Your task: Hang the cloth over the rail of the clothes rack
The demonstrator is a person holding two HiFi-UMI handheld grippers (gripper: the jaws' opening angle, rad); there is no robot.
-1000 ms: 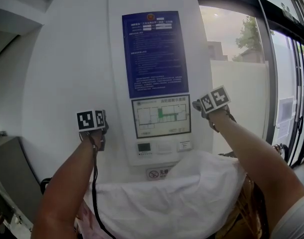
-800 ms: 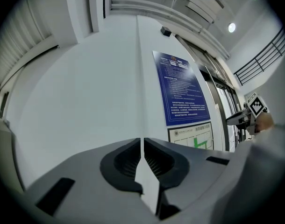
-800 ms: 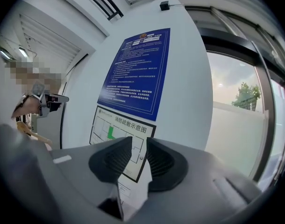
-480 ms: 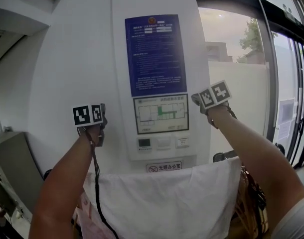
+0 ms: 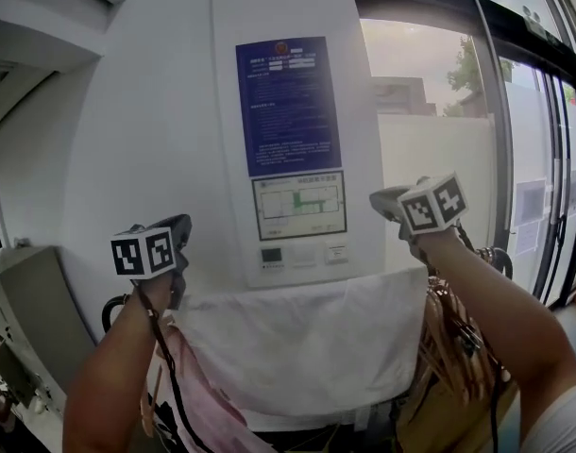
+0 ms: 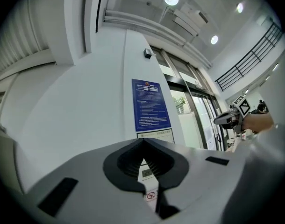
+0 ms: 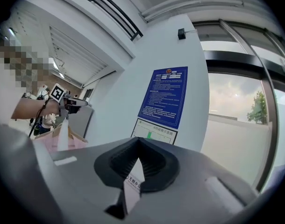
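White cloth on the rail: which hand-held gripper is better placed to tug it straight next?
Right, marginally. The right hand-held gripper hovers directly above the white cloth's top edge; the left hand-held gripper sits just outside its left corner. Both are shut, empty.

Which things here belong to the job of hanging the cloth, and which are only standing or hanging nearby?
Job:
- white cloth, draped over the clothes rack, whose dark end shows beside it
- left tongs and right tongs, both shut, holding nothing

Not the job:
- blue notice
- floor plan
- pink garment
- grey cabinet
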